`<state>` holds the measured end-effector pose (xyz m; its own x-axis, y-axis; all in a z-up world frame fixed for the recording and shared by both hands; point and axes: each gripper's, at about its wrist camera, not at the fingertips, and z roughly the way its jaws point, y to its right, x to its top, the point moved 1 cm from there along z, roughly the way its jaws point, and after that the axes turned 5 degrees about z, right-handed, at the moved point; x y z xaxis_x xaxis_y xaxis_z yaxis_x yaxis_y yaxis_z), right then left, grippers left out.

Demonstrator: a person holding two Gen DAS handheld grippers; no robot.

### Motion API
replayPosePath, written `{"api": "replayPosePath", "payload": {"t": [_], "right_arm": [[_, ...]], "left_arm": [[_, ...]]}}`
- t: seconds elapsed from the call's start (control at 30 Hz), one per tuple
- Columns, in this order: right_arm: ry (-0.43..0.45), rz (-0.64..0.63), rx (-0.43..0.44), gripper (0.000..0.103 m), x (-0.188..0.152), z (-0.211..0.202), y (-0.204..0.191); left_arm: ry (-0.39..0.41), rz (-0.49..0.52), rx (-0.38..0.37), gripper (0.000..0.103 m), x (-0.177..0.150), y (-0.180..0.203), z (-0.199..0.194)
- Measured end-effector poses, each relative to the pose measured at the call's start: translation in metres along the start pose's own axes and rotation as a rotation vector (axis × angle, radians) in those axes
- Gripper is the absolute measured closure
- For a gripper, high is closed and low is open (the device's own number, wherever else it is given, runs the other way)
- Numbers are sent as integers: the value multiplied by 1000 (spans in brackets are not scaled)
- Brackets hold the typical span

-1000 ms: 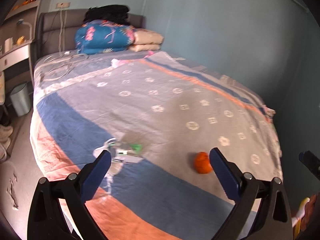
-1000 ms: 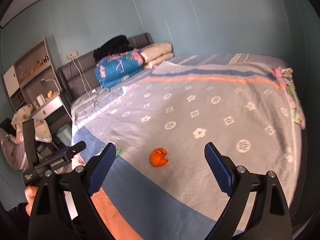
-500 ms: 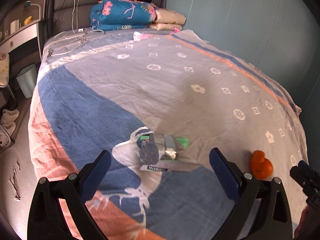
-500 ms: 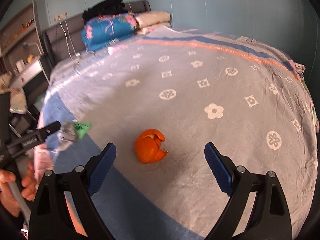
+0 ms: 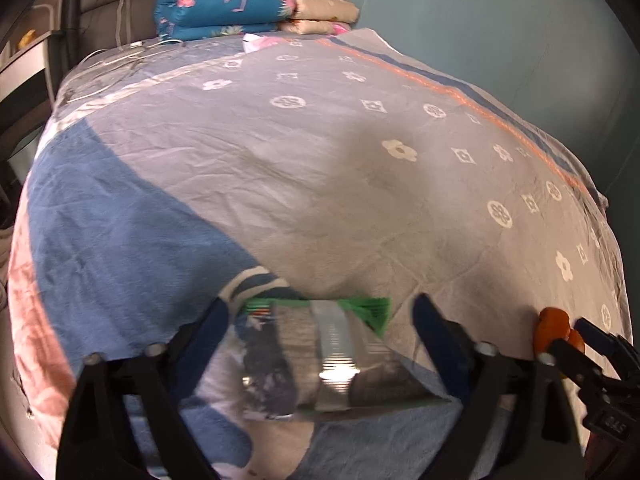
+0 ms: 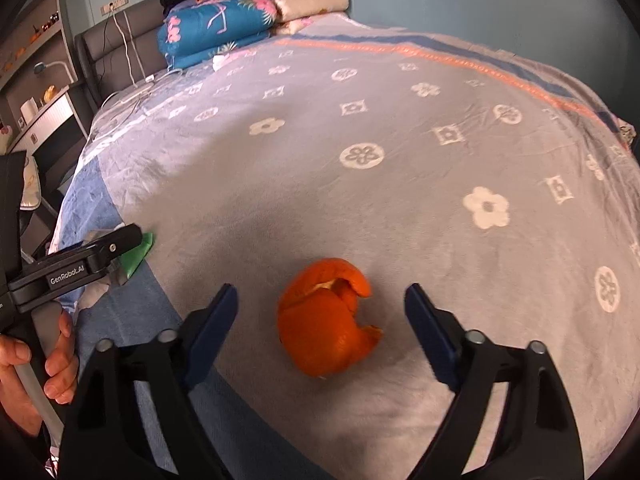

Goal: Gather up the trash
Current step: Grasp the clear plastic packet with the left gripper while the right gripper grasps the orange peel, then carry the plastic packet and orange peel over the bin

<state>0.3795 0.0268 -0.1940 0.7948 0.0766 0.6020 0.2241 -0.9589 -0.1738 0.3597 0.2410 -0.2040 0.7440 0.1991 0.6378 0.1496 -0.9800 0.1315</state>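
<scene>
A crumpled silver and green snack wrapper (image 5: 332, 352) lies on the bedspread (image 5: 320, 160) near the foot of the bed. My left gripper (image 5: 320, 316) is open, its fingers on either side of the wrapper, close above it. An orange peel (image 6: 328, 316) lies on the grey part of the bedspread (image 6: 360, 140). My right gripper (image 6: 320, 304) is open with the peel between its fingers. The peel also shows at the right edge of the left wrist view (image 5: 554, 330). The wrapper's green corner (image 6: 138, 254) shows under the left gripper in the right wrist view.
A folded blue floral quilt (image 6: 216, 32) and pillows (image 6: 312, 4) lie at the head of the bed. White cables (image 5: 116, 64) trail over the far left of the bed. A desk and shelves (image 6: 36, 92) stand to the left. The wall runs along the right side.
Both grippers have dropped closer to the bed. The wrapper now sits between the left fingers and the peel between the right fingers. Both stay open.
</scene>
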Motion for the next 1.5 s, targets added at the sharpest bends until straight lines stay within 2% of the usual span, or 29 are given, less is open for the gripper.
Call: {"api": "replayPosePath", "payload": {"t": [0.07, 0.17, 0.23, 0.27, 0.5, 0.63, 0.9, 1.0, 1.1, 1.3, 1.5], "right_arm": [[-16, -4, -2, 40, 0, 5, -2], [-48, 9, -4, 60, -1, 16, -2], [-47, 19, 2, 61, -1, 18, -1], [-45, 13, 2, 64, -1, 19, -3], [-44, 26, 23, 74, 1, 16, -3], [-7, 38, 55, 75, 4, -10, -4], [73, -19, 110, 75, 2, -89, -11], [98, -37, 113, 75, -5, -122, -9], [131, -49, 104, 75, -14, -160, -2], [163, -27, 103, 75, -33, -216, 16], [235, -13, 97, 75, -52, -272, 35]], "left_arm": [[-3, 20, -7, 36, -2, 3, 3], [3, 19, -30, 58, -3, 3, 3], [6, 14, -40, 60, -3, 3, 3], [10, 14, -42, 67, -4, 3, 2], [31, 2, -62, 70, -4, 4, -10], [71, 21, -71, 70, -6, 12, -36], [184, 84, -115, 70, -9, 44, -119], [216, 114, -105, 70, -11, 60, -149], [245, 128, -127, 70, -12, 74, -179], [311, 161, -161, 70, -21, 102, -236], [364, 206, -205, 70, -33, 135, -285]]}}
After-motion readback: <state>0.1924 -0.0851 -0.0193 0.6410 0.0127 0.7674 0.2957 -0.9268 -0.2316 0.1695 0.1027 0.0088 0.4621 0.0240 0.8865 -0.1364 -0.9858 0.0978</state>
